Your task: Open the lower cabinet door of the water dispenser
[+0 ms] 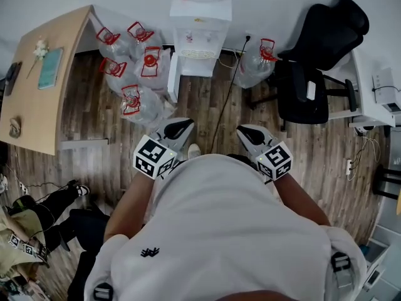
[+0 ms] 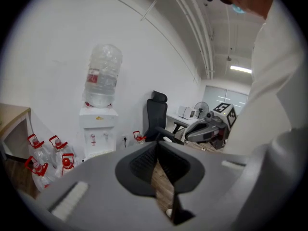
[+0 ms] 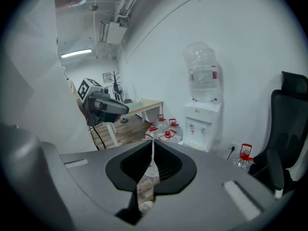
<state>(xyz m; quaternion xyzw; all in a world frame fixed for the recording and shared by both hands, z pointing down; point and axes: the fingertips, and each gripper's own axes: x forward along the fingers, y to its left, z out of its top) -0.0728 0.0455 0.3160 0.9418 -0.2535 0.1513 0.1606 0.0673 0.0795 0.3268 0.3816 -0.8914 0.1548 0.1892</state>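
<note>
The white water dispenser (image 1: 199, 36) stands against the far wall with an empty bottle on top. It also shows in the left gripper view (image 2: 98, 129) and the right gripper view (image 3: 202, 124). A thin white panel (image 1: 173, 74) juts from its lower left toward me and looks like the lower cabinet door standing open. Both grippers are held up close to my chest, well short of the dispenser. My left gripper (image 1: 182, 129) (image 2: 157, 146) is shut with nothing in it. My right gripper (image 1: 247, 133) (image 3: 152, 141) is also shut and holds nothing.
Several water jugs with red caps (image 1: 135, 99) lie left of the dispenser, and one more jug (image 1: 260, 61) on its right. A black office chair (image 1: 313, 74) stands at right, a wooden desk (image 1: 44, 86) at left. A black cable (image 1: 225, 99) runs across the floor.
</note>
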